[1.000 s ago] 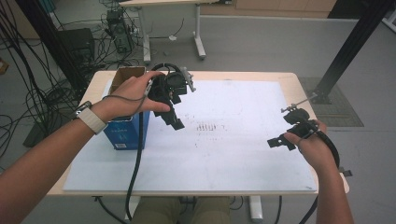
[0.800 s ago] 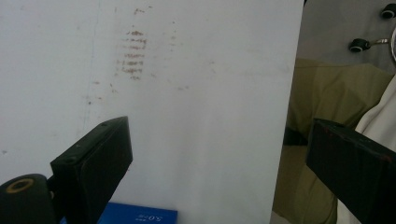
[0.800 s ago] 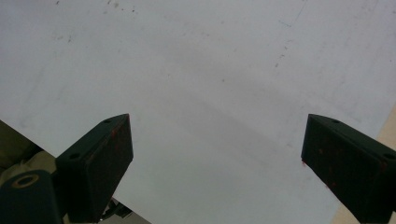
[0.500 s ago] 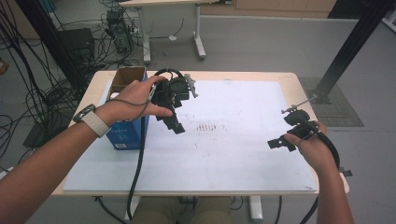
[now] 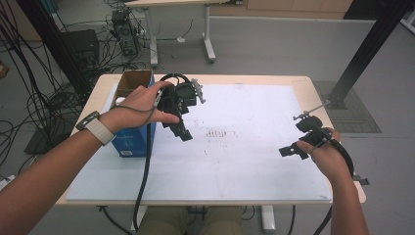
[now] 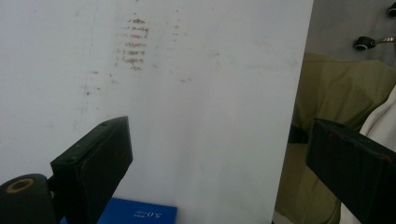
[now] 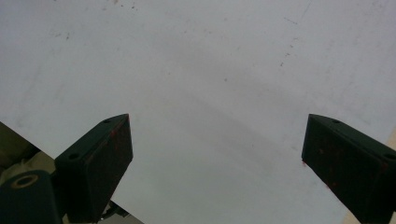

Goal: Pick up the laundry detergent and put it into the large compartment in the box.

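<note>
While both hang above the table, left gripper (image 5: 182, 128) and right gripper (image 5: 293, 149) gape empty.

The worktop (image 5: 235, 81) is pale wood, nearly covered by a white sheet (image 5: 244, 161) flecked with a small patch of brownish-red dashes (image 5: 219, 133) in short rows near its middle. At the left edge stands a blue box (image 5: 128, 142) with white lettering and a brown cardboard inside. Both the left gripper (image 5: 182, 128) and the right gripper (image 5: 292, 150) are black; the right one's jaws carry faint red specks. The person wears a light grey watch strap (image 5: 99, 130) and olive trousers (image 6: 317, 93).
</note>
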Motion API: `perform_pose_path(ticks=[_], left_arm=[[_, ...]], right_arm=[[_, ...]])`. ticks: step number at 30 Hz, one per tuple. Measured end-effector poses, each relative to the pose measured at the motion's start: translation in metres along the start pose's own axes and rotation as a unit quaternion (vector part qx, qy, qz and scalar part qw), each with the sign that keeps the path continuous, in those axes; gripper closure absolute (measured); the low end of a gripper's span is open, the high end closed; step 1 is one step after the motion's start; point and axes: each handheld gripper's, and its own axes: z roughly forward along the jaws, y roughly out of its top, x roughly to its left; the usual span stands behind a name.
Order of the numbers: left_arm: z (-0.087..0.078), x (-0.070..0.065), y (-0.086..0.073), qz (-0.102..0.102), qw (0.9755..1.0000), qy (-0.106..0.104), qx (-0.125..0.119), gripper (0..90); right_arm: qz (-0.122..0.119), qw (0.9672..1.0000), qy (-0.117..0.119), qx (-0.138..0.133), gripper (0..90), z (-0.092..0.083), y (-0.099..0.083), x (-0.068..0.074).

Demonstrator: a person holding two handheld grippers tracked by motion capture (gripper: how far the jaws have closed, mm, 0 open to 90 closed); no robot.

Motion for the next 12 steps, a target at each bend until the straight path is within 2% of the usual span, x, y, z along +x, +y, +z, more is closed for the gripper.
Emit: perform_pose_path(ticks=[5,10,12], left_arm=[[0.0019,0.0020,0.0003,-0.002,1.0000,-0.001,0.002,7.8],[0.0029,0.0046,-0.0007,-0.011,0.9999,0.001,-0.001,7.2],[0.0036,0.0082,-0.0022,-0.021,0.9997,-0.005,-0.007,5.8]], right_arm=[[0.001,1.0000,0.001,0.001,8.5,0.0020,-0.0012,-0.0010],[0.002,1.0000,0.002,0.001,8.5,0.0040,-0.0023,-0.0014],[0.002,1.0000,0.003,0.001,8.3,0.0049,-0.0024,-0.0016]])
